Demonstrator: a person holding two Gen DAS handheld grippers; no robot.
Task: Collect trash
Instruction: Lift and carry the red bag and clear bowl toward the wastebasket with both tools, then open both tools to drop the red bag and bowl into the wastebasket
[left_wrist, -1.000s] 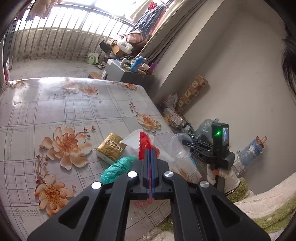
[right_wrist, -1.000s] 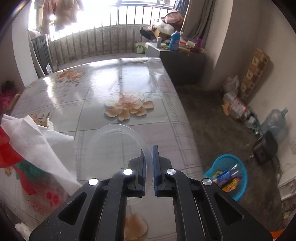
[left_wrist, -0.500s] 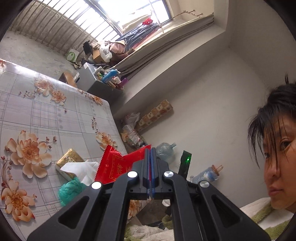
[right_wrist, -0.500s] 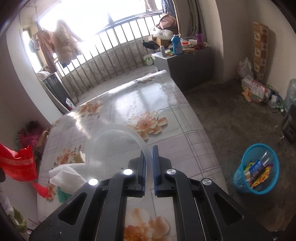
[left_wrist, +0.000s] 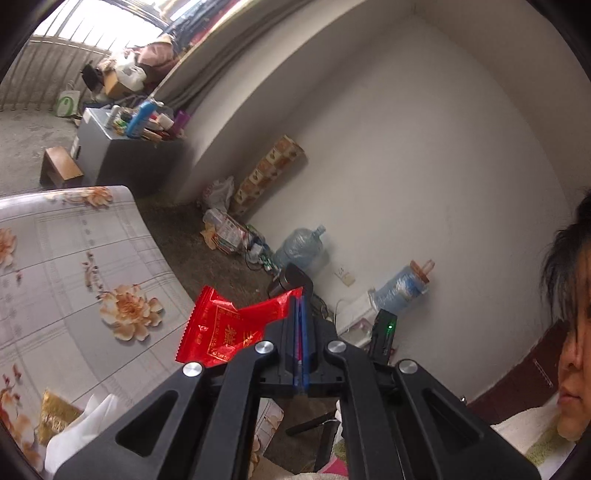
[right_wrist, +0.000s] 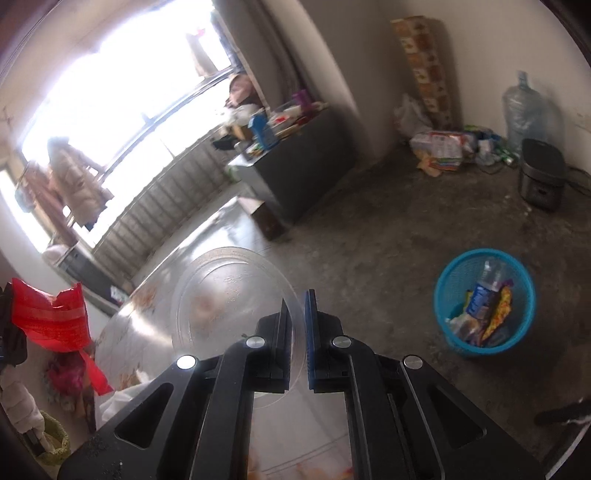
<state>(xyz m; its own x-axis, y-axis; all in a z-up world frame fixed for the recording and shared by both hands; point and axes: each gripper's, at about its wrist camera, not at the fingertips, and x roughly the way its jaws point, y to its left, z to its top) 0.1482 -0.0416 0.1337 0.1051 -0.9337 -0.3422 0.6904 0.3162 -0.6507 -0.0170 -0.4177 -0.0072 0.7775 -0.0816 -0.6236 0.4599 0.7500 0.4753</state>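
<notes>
Since lifting off the table (left_wrist: 74, 236), both tongs (left_wrist: 299, 317) (right_wrist: 294, 314) swung toward the basket (right_wrist: 443, 295).

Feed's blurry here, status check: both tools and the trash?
Left tool shut on red wrapper. Right tool shut on clear lid. Blue bin on floor, nothing blocking.

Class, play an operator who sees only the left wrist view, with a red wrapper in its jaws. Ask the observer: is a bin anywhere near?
Observer: Yes, a blue basket stands on the floor, right of the table.
Operator: Is it empty?
Observer: No, a bottle and wrappers lie inside.
Operator: What is the right gripper doing?
Observer: The right gripper is shut on the rim of a clear plastic bowl.
</notes>
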